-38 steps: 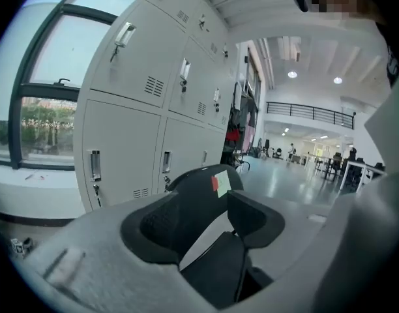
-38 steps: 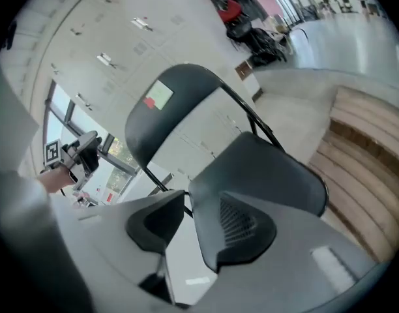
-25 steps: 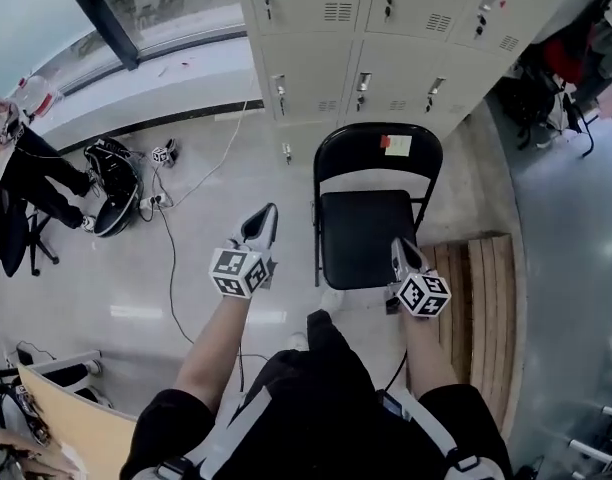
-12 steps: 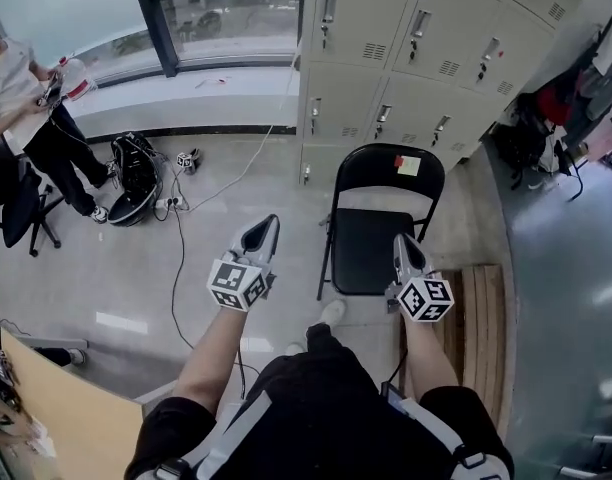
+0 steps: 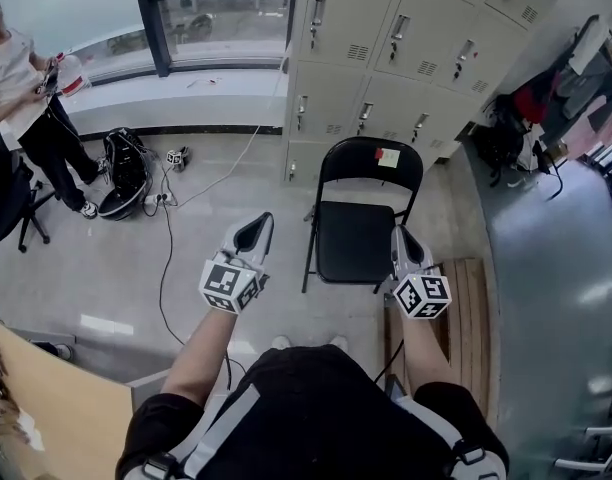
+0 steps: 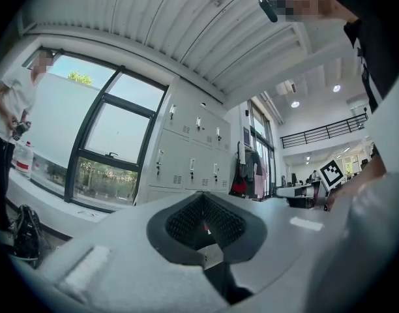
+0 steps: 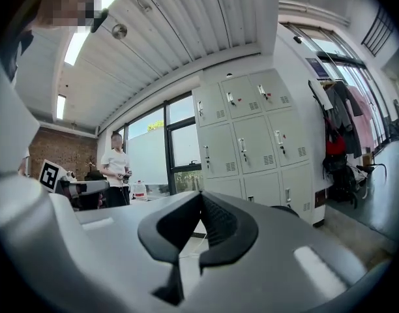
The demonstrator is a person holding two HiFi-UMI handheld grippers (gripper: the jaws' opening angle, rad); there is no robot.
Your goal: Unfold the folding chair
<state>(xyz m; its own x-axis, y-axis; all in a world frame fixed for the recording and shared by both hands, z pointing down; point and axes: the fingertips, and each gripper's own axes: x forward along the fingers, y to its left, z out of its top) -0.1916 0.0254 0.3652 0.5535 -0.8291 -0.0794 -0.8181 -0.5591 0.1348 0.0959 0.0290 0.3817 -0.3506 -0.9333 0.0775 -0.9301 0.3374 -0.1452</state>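
Note:
A black folding chair (image 5: 363,213) stands unfolded on the floor in front of the lockers, seat down, with a small note stuck on its backrest. My left gripper (image 5: 254,230) hangs in the air left of the chair, apart from it, shut with nothing in it. My right gripper (image 5: 403,240) is over the seat's right front corner in the head view, also shut and empty. In the left gripper view its jaws (image 6: 203,204) meet tip to tip. The right gripper (image 7: 201,202) looks level at the lockers; only the chair's top edge (image 7: 285,208) shows there.
Grey lockers (image 5: 386,58) line the wall behind the chair. A wooden pallet (image 5: 471,308) lies right of it. A black bag (image 5: 121,173) and cables (image 5: 166,268) lie on the floor at left. A person (image 5: 26,98) stands by the window; a tan board (image 5: 56,408) is lower left.
Both grippers have risen and drawn back from the chair, still shut. The head view has pulled away, so the chair looks smaller and more of the room shows.

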